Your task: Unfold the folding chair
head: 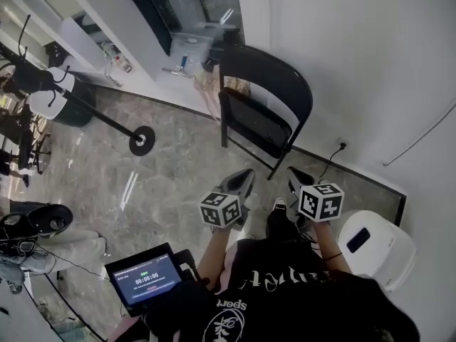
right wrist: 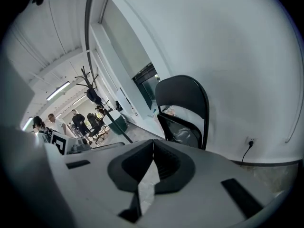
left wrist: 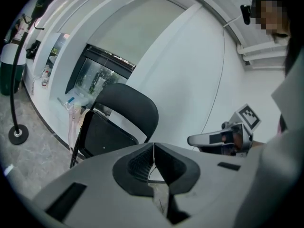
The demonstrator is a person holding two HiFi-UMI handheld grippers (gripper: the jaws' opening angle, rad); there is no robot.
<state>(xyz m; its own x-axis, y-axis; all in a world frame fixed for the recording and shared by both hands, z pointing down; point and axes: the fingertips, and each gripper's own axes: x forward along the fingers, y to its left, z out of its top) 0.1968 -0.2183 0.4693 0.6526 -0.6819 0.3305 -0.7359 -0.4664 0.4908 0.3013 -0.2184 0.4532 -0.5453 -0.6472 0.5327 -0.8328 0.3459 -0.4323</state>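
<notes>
A black folding chair (head: 264,104) stands folded against the white wall, its seat panel flat against the frame below the rounded backrest. My left gripper (head: 244,179) and right gripper (head: 296,177) hover side by side a short way in front of it, both pointing at it and touching nothing. In the left gripper view the chair (left wrist: 124,112) lies ahead to the left, and the jaws of the left gripper (left wrist: 154,149) are shut and empty. In the right gripper view the chair (right wrist: 183,100) stands straight ahead, and the right gripper (right wrist: 153,149) is shut and empty.
A coat stand with a round black base (head: 142,140) stands on the marble floor to the chair's left. A white bin (head: 375,246) sits by my right side. A wall socket with a cable (head: 341,147) is right of the chair. Several people (right wrist: 76,120) stand far off.
</notes>
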